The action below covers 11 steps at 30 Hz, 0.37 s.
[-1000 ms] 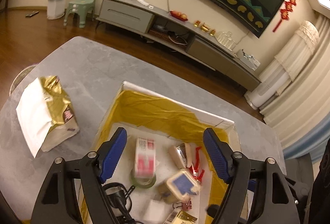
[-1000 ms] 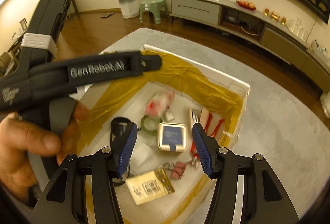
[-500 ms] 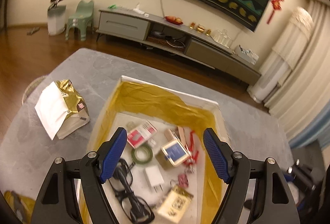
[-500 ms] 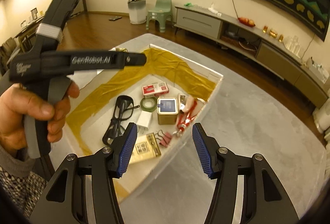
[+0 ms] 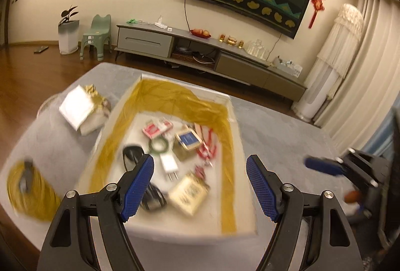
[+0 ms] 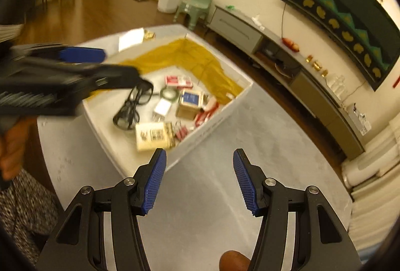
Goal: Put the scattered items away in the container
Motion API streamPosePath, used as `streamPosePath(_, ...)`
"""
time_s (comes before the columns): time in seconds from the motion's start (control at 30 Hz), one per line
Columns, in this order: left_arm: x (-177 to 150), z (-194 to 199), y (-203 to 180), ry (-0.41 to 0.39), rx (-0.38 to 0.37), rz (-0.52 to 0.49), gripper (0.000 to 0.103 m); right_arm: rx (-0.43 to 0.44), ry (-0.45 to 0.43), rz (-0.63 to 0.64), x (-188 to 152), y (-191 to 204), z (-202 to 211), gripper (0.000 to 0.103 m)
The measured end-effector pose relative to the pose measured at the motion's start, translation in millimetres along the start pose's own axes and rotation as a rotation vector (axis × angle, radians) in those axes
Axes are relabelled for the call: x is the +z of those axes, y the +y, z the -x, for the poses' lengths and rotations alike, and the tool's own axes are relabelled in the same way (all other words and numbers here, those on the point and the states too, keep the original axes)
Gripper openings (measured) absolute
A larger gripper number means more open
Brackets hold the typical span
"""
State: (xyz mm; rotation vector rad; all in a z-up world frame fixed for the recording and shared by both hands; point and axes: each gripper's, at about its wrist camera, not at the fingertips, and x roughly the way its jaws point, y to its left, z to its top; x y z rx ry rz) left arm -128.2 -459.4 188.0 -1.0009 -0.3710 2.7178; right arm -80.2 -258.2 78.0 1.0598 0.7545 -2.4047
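One white box (image 6: 215,121) with a yellow lining sits on the grey table (image 6: 225,196), and inside it I count one pair of black glasses (image 6: 132,106), one white plug (image 6: 162,107), one green roll of tape (image 6: 170,93), one red-and-white pack (image 6: 178,80), one tin with a blue lid (image 6: 190,102), one cream card packet (image 6: 153,136) and a few red clips (image 6: 182,132) — the red bits by the tin are too blurred to count. Two grippers are up, both with nothing between their blue pads. The right gripper (image 6: 198,179) hangs with its jaws wide apart over bare table, just off the box's near corner, so the box lies ahead of it and to its left. The left gripper (image 5: 200,187) — jaws spread as well — hovers above the near end of the box, with the card packet and the glasses straight under it. Outside the box, towards the table's far left edge, lies one white-and-gold paper bag (image 5: 83,112), and at the near left edge one coil of yellow cord (image 5: 30,191). From the right wrist view the left gripper's black body crosses in front of the box's left side and hides part of the glasses.
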Motion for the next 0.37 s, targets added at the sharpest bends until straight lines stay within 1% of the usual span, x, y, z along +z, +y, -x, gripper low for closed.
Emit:
streamPosePath(0.1,-19,11,-8,0.005,0.004,-0.032,0.077,0.037,0.048,0.006,-3,4,-9,0.059)
streamPosePath(0.17,-23,12,-16,0.009,0.017,-0.074,0.077,0.084,0.064,-0.008,1,3,-13,0.059)
streamPosePath(0.23,-24,12,-18,0.003,0.048,-0.1,0.077,0.12,0.061,-0.02,6,0,-13,0.059)
streamPosePath(0.27,-24,9,-17,0.008,0.064,-0.101,0.077,0.123,0.06,-0.021,10,-1,-13,0.059)
streamPosePath(0.37,-24,1,-10,0.032,0.068,-0.077,0.077,0.111,0.075,-0.009,20,-3,-13,0.059)
